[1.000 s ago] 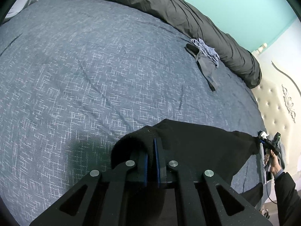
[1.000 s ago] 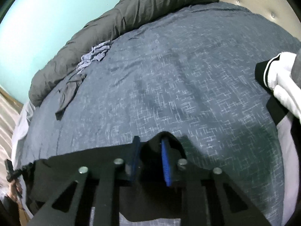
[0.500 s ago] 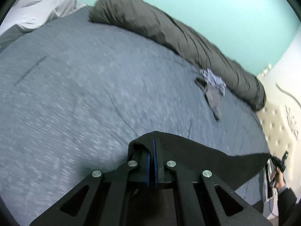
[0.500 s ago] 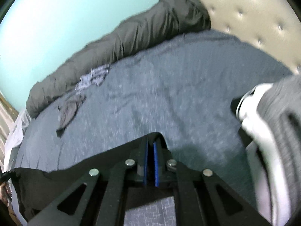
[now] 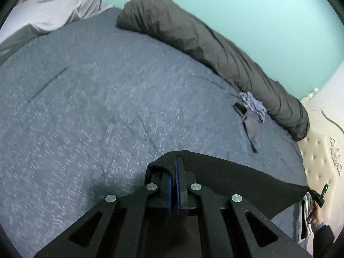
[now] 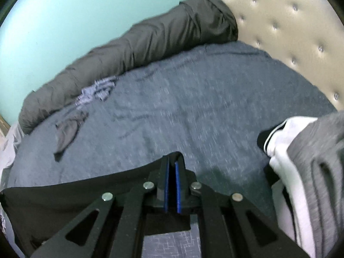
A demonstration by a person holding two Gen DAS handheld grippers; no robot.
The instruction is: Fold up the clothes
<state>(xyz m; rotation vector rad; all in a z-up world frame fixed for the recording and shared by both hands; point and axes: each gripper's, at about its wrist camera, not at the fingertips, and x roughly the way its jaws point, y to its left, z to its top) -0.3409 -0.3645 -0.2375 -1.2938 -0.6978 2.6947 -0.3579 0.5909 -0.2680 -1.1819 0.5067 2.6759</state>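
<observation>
Dim, motion-blurred, fisheye-warped edges

Bed (image 5: 107,99) fills both views, cover blue-grey with pale crosshatch weave, lightly creased. Long dark grey rolled duvet (image 5: 215,49) lies along far edge, against wall. Wall (image 5: 247,10) flat turquoise, bare. Cream tufted headboard (image 6: 290,32) with buttons at bed's head; carved scroll ornament (image 5: 336,157) on it in left wrist view. Pale sheet or cover (image 5: 49,10) bunched past bed's other end, too blurred to identify. Light even, soft, source not visible.
</observation>
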